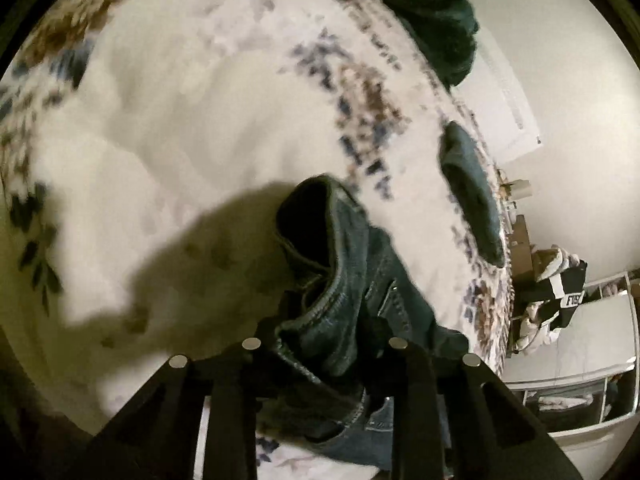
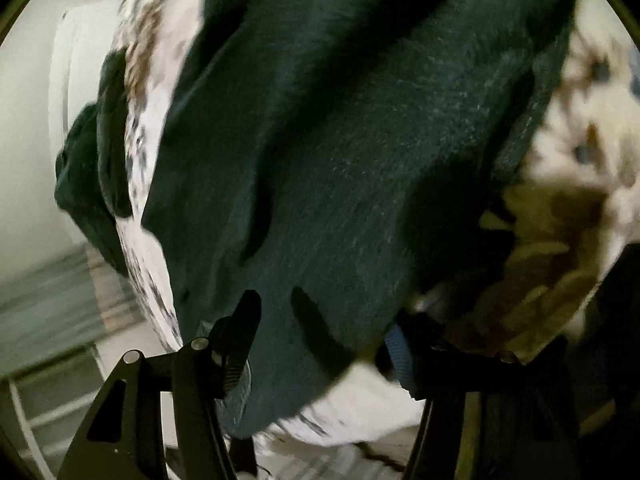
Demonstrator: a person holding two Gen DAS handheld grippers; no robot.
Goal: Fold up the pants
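The dark blue jeans (image 1: 352, 264) lie on a white floral bedspread (image 1: 168, 120). In the left wrist view my left gripper (image 1: 324, 344) is shut on the waistband end of the jeans, which bunches up between the fingers and lifts off the bed. In the right wrist view a broad dark leg of the jeans (image 2: 340, 140) fills the frame. My right gripper (image 2: 320, 344) has its fingers spread wide, with the cloth's edge lying between them; the left finger (image 2: 240, 332) touches the fabric.
More dark cloth (image 1: 472, 196) lies at the bed's far edge, and another dark piece (image 1: 432, 16) sits at the top. A white wall, a white shelf unit (image 1: 580, 360) and a person in black and white stand to the right. Floor (image 2: 48, 300) shows left of the bed.
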